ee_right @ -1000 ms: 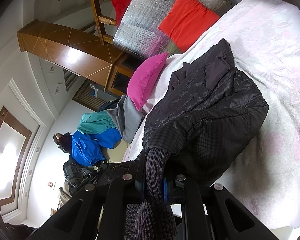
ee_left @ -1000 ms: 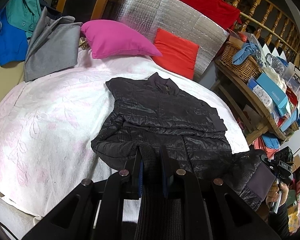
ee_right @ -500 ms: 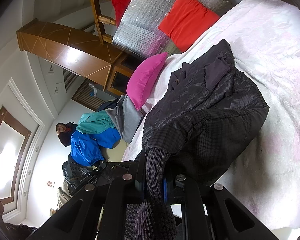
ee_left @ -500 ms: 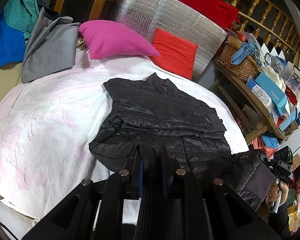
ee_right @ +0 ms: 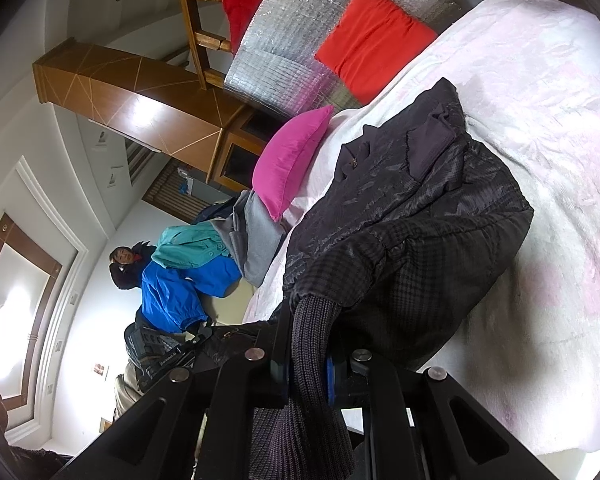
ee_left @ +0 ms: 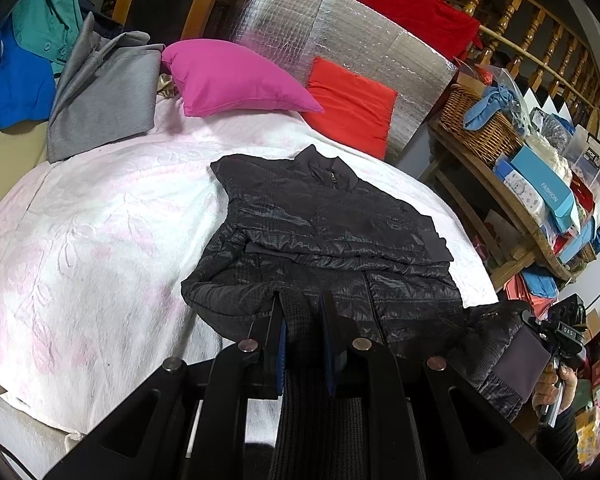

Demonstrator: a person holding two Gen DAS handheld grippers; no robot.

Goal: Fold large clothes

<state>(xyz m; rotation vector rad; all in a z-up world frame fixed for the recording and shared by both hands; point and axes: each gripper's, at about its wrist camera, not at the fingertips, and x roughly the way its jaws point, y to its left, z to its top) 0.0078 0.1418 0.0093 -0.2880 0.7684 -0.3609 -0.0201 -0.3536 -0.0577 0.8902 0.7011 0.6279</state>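
A black quilted jacket (ee_left: 332, 232) lies front up on the white and pink bedspread (ee_left: 100, 240), collar toward the pillows, sleeves folded across the chest. My left gripper (ee_left: 302, 320) is shut on the jacket's knitted hem at its near left part. My right gripper (ee_right: 306, 344) is shut on the knitted hem (ee_right: 312, 320) at the jacket's other near corner; the jacket also shows in the right wrist view (ee_right: 412, 220). The right gripper shows in the left wrist view (ee_left: 556, 336) off the bed's right edge, holding that corner lifted.
A pink pillow (ee_left: 236, 80) and a red cushion (ee_left: 352, 104) lie at the head of the bed against a silver foil panel (ee_left: 340, 36). Grey, teal and blue clothes (ee_left: 100, 84) are piled at the far left. A cluttered wooden shelf (ee_left: 540, 184) stands right. A person (ee_right: 126, 264) stands behind.
The left wrist view has shifted slightly; both grippers keep their hold on the hem. The jacket lies much as before.
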